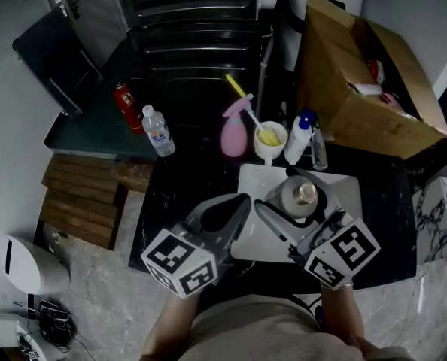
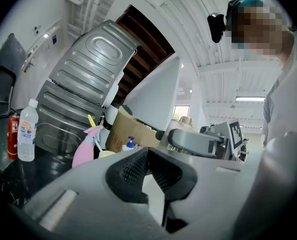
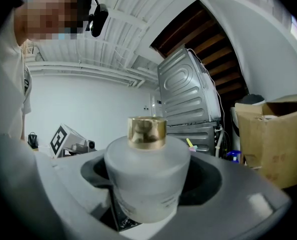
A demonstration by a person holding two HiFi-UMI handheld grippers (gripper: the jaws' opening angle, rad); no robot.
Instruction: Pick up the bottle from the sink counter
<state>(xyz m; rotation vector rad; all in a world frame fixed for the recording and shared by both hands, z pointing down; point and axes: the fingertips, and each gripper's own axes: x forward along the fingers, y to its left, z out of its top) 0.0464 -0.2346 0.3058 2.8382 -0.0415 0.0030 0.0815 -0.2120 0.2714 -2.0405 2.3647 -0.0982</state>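
A frosted bottle with a gold cap hangs over the white sink, with my right gripper shut on it. In the right gripper view the bottle stands upright between the jaws and fills the middle, its gold cap on top. My left gripper is just left of the bottle, its jaws together with nothing in them; its dark pads meet at the tip. The left gripper view also shows the bottle's cap behind the right gripper's finger.
On the dark counter behind the sink stand a pink spray bottle, a white cup and a blue-capped bottle. A clear water bottle and a red canister stand at the left. An open cardboard box is at the back right.
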